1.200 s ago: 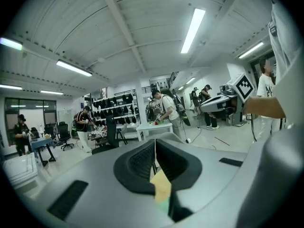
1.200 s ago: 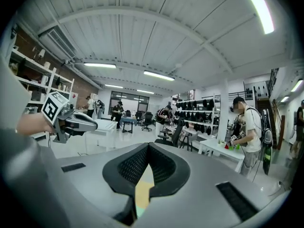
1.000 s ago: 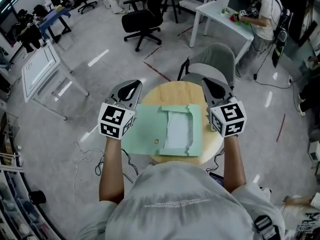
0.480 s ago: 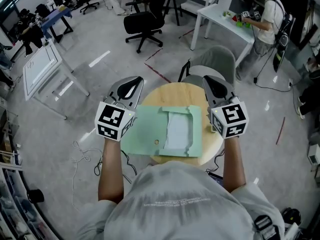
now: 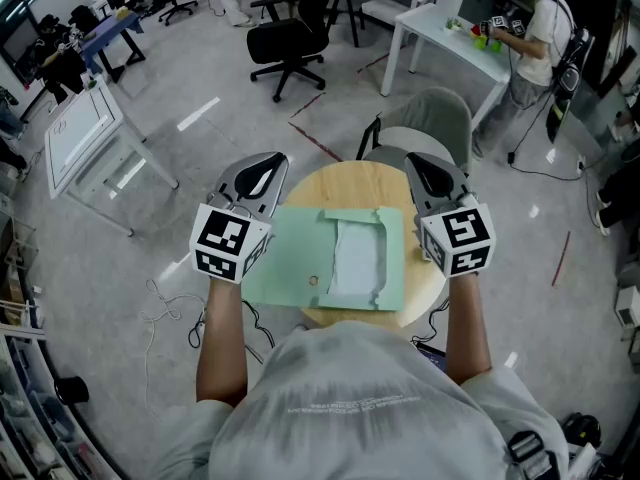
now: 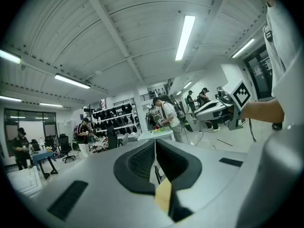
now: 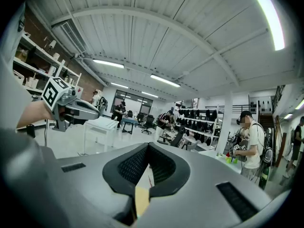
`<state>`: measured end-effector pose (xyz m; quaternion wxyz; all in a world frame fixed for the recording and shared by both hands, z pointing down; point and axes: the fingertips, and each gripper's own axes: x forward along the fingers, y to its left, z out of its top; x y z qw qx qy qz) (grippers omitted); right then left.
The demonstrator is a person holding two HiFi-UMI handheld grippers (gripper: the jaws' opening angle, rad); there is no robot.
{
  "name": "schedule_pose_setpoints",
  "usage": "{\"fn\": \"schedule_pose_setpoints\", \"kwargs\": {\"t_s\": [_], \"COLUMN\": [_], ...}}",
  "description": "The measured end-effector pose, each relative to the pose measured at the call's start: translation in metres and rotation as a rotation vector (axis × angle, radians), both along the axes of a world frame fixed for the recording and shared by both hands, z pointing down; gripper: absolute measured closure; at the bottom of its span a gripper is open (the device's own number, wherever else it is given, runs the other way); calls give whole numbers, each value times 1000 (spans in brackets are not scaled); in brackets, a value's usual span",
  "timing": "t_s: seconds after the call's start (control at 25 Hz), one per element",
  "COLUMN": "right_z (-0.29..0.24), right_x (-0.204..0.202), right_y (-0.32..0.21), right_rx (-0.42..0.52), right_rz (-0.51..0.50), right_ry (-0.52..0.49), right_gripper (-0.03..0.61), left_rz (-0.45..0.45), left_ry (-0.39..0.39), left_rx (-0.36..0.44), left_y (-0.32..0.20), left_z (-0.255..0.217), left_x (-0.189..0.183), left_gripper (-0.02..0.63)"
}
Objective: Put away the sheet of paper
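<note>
A white sheet of paper (image 5: pixel 356 258) lies in an open pale green folder (image 5: pixel 285 260) on a round wooden table (image 5: pixel 350 183). The folder's flaps frame the sheet at the top and bottom. My left gripper (image 5: pixel 262 171) hovers over the folder's left edge, level and pointing away from me. My right gripper (image 5: pixel 424 171) hovers past the folder's right edge in the same pose. In the left gripper view the left gripper (image 6: pixel 155 145) is shut on nothing. In the right gripper view the right gripper (image 7: pixel 148 147) is likewise shut and empty. Neither touches the paper or the folder.
A grey chair (image 5: pixel 428 126) stands just behind the table. Farther back are a black office chair (image 5: pixel 286 43) and a white table (image 5: pixel 435 30) where a person (image 5: pixel 530 38) works. A white board on a stand (image 5: pixel 80 133) is at the left. Cables (image 5: pixel 165 313) lie on the floor.
</note>
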<state>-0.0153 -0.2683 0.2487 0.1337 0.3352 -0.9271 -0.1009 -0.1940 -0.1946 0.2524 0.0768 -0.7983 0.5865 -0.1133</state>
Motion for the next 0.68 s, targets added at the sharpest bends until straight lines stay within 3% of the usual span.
{"fn": "schedule_pose_setpoints", "kwargs": {"t_s": [0.68], "right_z": [25], "right_x": [1], "right_y": [-4], "right_rx": [-39], "right_rz": [5], "right_ry": [26], "right_gripper": [551], "left_rz": [44], "left_ry": [2], "left_rx": [-35], "left_y": [-2], "left_z": [17], "left_x": [9], "left_gripper": [586]}}
